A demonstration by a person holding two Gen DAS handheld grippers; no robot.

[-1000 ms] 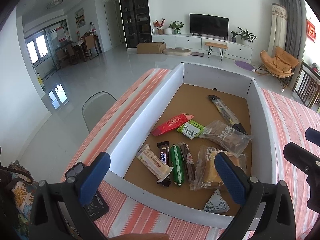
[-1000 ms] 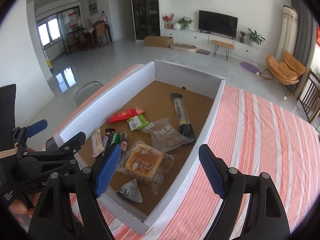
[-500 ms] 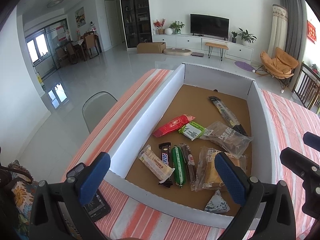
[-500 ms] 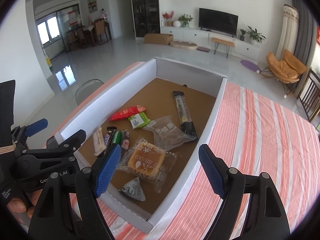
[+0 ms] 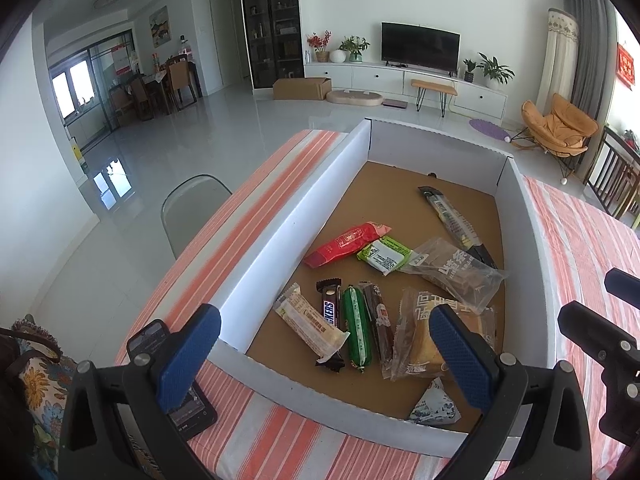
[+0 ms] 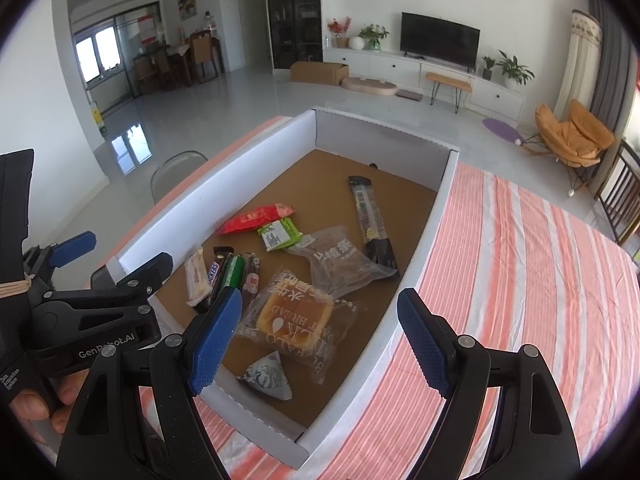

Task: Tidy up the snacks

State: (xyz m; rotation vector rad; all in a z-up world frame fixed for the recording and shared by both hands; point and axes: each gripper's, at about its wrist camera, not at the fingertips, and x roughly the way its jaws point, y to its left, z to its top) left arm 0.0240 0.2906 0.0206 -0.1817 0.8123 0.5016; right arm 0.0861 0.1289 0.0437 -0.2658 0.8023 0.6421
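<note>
- Left wrist view: left gripper (image 5: 320,354) spread wide and empty, hovering above the near wall of the box (image 5: 288,232); the Snickers bar (image 5: 331,312) and green sausage (image 5: 357,330) touch side by side, so a wide pinch could catch both
- Right wrist view: right gripper (image 6: 320,342) also spread, empty; soft bread packet (image 6: 296,314) lies just ahead between its fingers and may crumple

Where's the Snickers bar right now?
The Snickers bar lies inside the box, near its front-left corner in the left wrist view, between the pale wafer pack and the green sausage stick.
</note>
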